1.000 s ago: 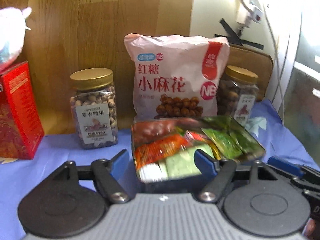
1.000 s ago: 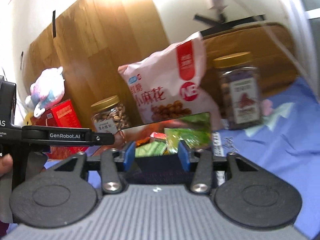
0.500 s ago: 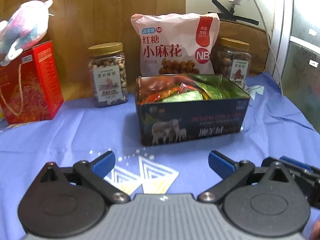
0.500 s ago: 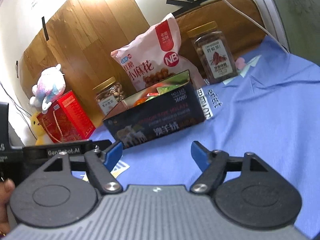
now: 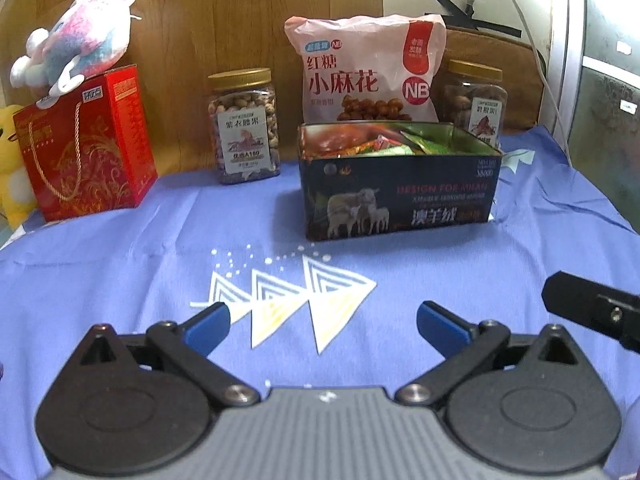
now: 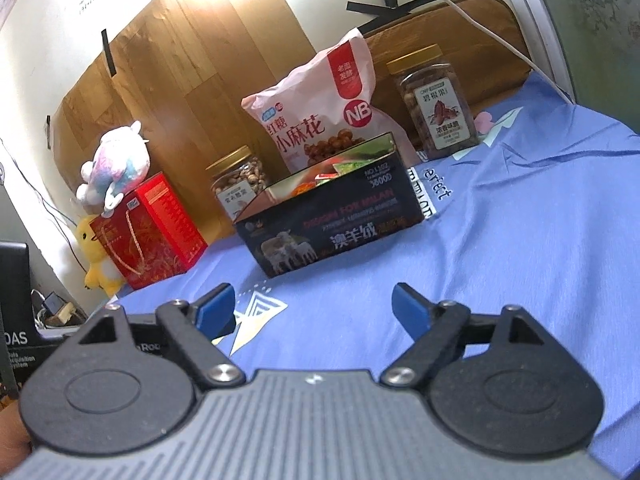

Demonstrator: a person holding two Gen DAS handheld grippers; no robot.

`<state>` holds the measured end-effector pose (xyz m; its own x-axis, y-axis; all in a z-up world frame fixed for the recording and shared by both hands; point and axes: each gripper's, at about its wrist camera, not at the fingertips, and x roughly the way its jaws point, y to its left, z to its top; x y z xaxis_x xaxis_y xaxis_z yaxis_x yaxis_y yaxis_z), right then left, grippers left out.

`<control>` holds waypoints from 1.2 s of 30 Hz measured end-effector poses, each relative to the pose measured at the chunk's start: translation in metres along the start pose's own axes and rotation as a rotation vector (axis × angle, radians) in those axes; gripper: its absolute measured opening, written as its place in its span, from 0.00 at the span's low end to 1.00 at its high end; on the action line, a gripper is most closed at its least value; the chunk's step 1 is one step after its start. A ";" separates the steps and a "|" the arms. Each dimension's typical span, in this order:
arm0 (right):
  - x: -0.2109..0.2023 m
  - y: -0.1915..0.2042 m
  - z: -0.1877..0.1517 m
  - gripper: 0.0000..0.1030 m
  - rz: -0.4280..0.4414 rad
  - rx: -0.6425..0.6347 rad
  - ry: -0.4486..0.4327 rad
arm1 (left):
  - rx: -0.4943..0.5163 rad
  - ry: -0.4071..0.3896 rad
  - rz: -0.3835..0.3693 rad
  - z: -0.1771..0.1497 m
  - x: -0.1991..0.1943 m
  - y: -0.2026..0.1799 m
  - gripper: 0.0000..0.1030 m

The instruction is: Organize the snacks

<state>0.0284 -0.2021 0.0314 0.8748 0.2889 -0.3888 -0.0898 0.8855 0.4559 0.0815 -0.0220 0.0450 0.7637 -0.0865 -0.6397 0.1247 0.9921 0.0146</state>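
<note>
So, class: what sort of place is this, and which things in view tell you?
Most likely a home room, perhaps a bedroom, rather than a shop or lab. A blue printed cloth covers the surface, a plush toy sits on a red gift box, and a padded wooden board like a headboard stands behind the snacks.

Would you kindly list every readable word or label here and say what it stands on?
"红糖 小麻花" and "NB": pink snack bag
"澳羊绒": dark tin
"紫衣腰果": left nut jar
"碧根果": right nut jar
"erfect": blue cloth
Red gift box lettering: too blurred to read.
</note>
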 end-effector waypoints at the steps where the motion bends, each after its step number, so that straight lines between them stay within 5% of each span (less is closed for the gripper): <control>1: -0.001 0.000 -0.001 0.86 -0.001 -0.002 0.001 | 0.002 0.003 0.004 -0.002 -0.001 -0.001 1.00; 24: -0.017 -0.030 -0.015 0.88 -0.083 0.067 -0.039 | 0.135 0.110 0.071 -0.039 0.007 -0.049 1.00; 36: -0.014 -0.031 -0.016 0.88 -0.088 0.083 -0.080 | 0.124 0.110 0.094 -0.044 0.000 -0.046 1.00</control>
<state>0.0116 -0.2279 0.0098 0.9132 0.1786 -0.3662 0.0253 0.8722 0.4886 0.0480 -0.0635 0.0102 0.7024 0.0232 -0.7114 0.1383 0.9760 0.1683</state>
